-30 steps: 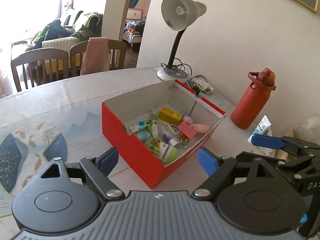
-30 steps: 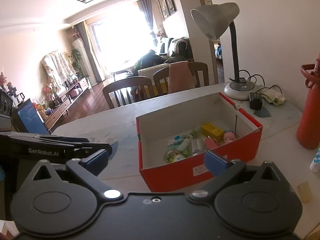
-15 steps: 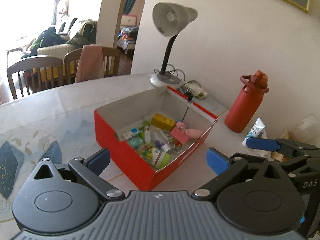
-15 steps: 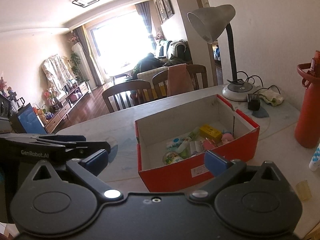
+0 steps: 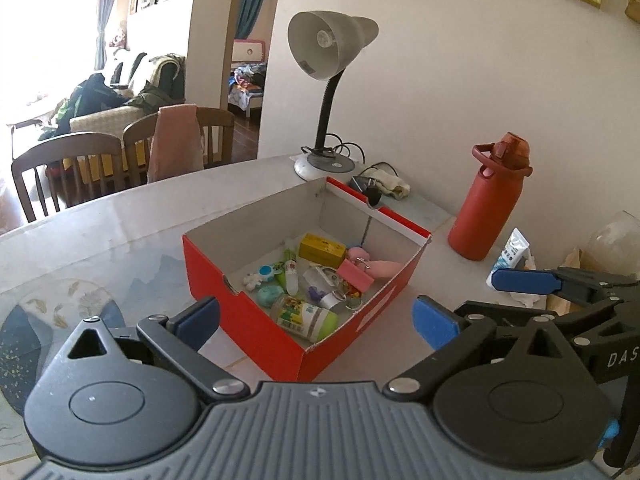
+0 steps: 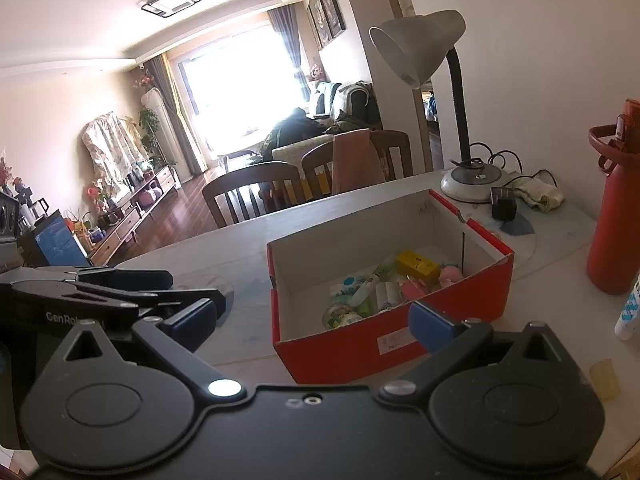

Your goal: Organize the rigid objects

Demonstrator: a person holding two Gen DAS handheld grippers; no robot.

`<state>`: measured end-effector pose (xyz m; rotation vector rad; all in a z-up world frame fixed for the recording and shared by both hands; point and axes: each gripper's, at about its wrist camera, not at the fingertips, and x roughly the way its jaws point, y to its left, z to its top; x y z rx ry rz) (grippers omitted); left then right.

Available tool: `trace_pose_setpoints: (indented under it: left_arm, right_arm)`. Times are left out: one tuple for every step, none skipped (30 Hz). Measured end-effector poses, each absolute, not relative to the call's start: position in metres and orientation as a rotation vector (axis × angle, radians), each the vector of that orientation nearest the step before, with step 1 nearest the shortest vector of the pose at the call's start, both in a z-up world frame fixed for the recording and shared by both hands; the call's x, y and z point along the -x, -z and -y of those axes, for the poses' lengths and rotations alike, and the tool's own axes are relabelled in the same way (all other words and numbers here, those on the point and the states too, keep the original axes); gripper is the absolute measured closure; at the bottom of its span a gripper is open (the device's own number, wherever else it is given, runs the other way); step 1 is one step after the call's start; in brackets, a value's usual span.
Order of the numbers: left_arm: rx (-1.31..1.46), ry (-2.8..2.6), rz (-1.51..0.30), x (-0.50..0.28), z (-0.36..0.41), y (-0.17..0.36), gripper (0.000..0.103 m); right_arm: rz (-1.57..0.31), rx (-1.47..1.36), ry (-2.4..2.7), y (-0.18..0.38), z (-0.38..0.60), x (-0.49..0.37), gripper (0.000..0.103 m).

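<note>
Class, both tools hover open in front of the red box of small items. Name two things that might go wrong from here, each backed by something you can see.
1. The red box is crowded: the green-capped bottle lies against a binder clip, so reaching in may nudge neighbours.
2. The red water bottle stands upright near the box; a sideways swing of the right tool might topple it.

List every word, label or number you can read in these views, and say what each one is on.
"DAS", cut off by the frame edge: on the right hand-held gripper, seen from the left wrist view.
"GenRo", the rest hidden: on the left hand-held gripper, seen from the right wrist view.
White label on the red box: too small to read.
Green bottle label: blurred.
White tube print: unreadable.
Yellow box: no legible text.
</note>
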<state>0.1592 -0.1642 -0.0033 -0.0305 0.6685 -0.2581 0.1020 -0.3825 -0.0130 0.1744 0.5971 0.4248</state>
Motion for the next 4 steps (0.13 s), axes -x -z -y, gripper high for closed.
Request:
trace_pose_setpoints:
  left_arm:
    - [0.034, 0.256, -0.669, -0.1589, 0.1637, 0.0036, 0.000]
    - [0.036, 0.256, -0.670, -0.1590, 0.1631, 0.0038, 0.000]
    - [0.039, 0.257, -0.672, -0.1591, 0.1622, 0.0041, 0.000]
    - [0.042, 0.257, -0.674, -0.1586, 0.1617, 0.0045, 0.000]
  right_arm:
    - [-0.597, -0.175, -0.424, 0.0130, 0.3823, -0.1019, 0.000]
    - [-0.598, -0.176, -0.426, 0.0131, 0.3819, -0.1016, 0.000]
    - [-0.598, -0.176, -0.428, 0.0133, 0.3814, -0.1018, 0.000]
    - [-0.599, -0.173, -0.427, 0.0134, 0.3805, -0.1019, 0.000]
